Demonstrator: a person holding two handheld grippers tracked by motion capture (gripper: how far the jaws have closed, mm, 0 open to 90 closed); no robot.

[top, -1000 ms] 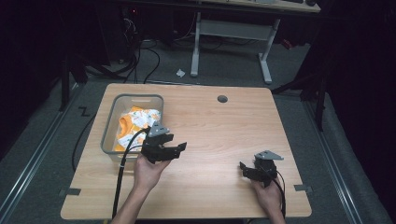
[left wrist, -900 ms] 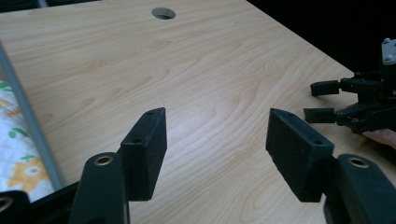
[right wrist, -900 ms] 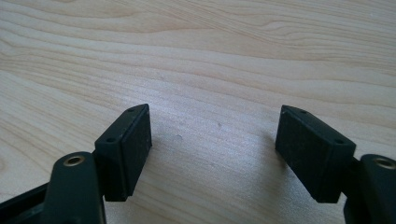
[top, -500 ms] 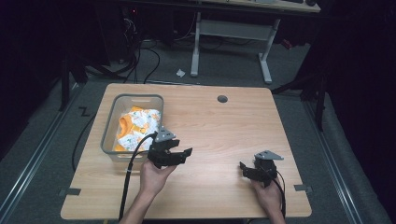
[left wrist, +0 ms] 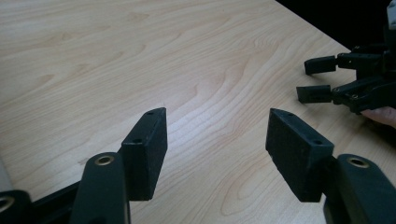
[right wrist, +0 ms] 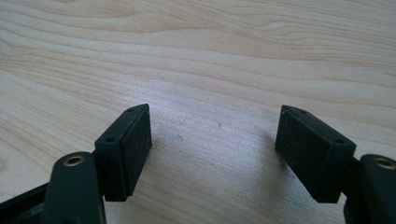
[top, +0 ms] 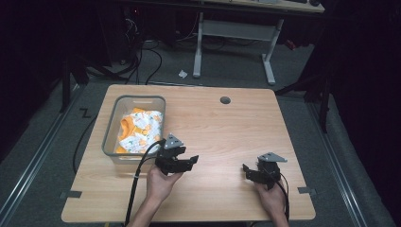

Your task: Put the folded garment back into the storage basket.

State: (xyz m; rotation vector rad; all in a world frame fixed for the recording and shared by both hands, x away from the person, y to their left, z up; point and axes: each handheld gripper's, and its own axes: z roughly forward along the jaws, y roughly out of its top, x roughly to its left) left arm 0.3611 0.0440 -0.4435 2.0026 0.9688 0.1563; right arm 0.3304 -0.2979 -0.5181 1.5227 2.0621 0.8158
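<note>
My left gripper (top: 191, 161) is held just above the wooden table (top: 222, 127), right of the bin's near corner and pointing right. Its jaws are open with bare wood between them (left wrist: 215, 116). My right gripper (top: 246, 171) rests low near the table's front right and points left toward the other. In its own view the jaws (right wrist: 214, 112) also stand wide apart over bare wood. The left gripper view takes in the right gripper (left wrist: 327, 79) farther off at the right edge, its two fingers apart.
A clear plastic bin (top: 135, 98) stands at the table's left side and holds an orange and white patterned cloth (top: 139, 132). A round cable hole (top: 225, 100) sits near the far edge. Black cables trail from both grippers over the front edge.
My left gripper has moved away from the bin, toward the front and a little right, and sunk lower. The right gripper has kept still. Both pairs of jaws stay open.
</note>
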